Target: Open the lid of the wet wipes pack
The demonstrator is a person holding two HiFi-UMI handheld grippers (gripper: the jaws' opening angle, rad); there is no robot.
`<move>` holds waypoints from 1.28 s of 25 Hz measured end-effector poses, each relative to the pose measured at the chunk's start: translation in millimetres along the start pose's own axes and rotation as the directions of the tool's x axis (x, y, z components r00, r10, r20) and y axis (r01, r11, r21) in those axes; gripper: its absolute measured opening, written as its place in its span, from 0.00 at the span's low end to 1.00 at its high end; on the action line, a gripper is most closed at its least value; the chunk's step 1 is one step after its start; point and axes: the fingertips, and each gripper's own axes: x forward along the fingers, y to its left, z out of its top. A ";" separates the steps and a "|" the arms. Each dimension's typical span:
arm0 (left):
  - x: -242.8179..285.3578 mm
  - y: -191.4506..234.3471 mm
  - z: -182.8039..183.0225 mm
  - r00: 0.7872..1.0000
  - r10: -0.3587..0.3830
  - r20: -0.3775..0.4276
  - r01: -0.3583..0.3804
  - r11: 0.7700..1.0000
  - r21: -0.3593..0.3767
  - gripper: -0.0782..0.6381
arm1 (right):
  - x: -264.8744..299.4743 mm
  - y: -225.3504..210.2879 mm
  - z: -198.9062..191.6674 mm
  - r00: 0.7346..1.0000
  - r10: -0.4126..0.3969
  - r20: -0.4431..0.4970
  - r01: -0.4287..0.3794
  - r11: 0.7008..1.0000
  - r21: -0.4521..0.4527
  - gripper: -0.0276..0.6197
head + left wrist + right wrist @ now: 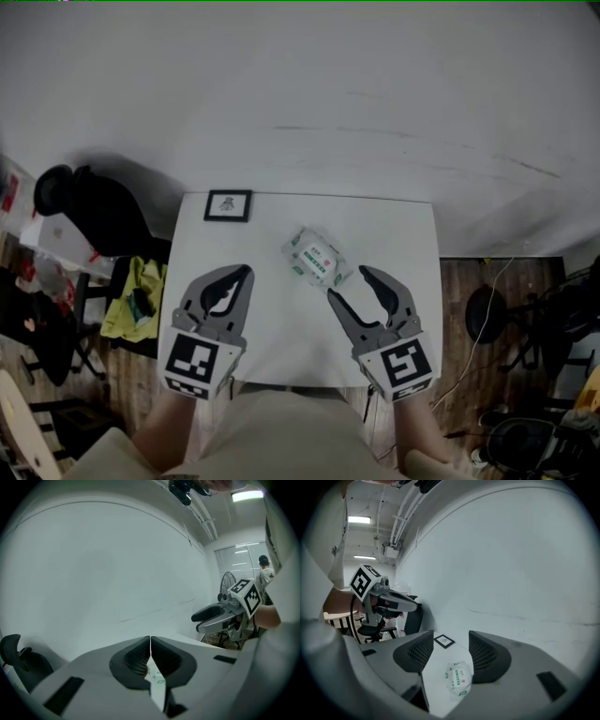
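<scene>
A white wet wipes pack (316, 258) with green print lies flat on the small white table (262, 309), lid down. It also shows below the jaws in the right gripper view as the pack (459, 679). My right gripper (345, 282) is open just to the pack's near right, not touching it. My left gripper (246, 272) is shut and empty, left of the pack; in the left gripper view (150, 641) its pads meet with a sliver of the pack (157, 677) behind them.
A black-framed picture (228, 205) lies at the table's far left corner. A black office chair (89, 211) and a yellow-green cloth (141, 300) are left of the table. A white wall rises behind. Stools and cables (487, 309) sit on the wooden floor to the right.
</scene>
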 end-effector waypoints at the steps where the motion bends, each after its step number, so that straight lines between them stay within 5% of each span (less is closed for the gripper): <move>1: 2.9 2.5 0.2 1.000 -0.003 0.001 0.003 1.000 -0.001 0.14 | 2.8 -2.2 0.1 1.000 -0.009 -0.002 0.009 1.000 -0.011 0.43; 5: 25.4 12.1 0.9 1.000 -0.023 0.005 0.023 1.000 -0.012 0.14 | 19.0 -17.1 -1.8 0.999 -0.036 -0.041 0.034 0.998 -0.052 0.42; 10: 68.4 20.5 -14.1 0.999 -0.032 -0.034 0.034 0.997 0.067 0.14 | 54.8 -28.6 -23.7 0.992 -0.026 -0.124 0.013 0.994 -0.106 0.42; 19: 137.3 25.9 -83.6 0.984 -0.092 -0.152 0.097 0.995 0.031 0.14 | 132.1 -39.4 -111.3 0.963 -0.009 -0.271 -0.039 0.984 -0.173 0.34; 26: 173.6 17.1 -149.3 0.961 -0.128 -0.247 0.137 0.990 0.018 0.14 | 164.3 -24.5 -181.8 0.914 0.045 -0.403 -0.114 0.983 -0.147 0.29; 32: 197.6 2.1 -210.9 0.912 -0.192 -0.362 0.194 0.981 -0.030 0.14 | 177.7 -16.6 -228.3 0.869 0.067 -0.489 -0.153 0.978 -0.139 0.30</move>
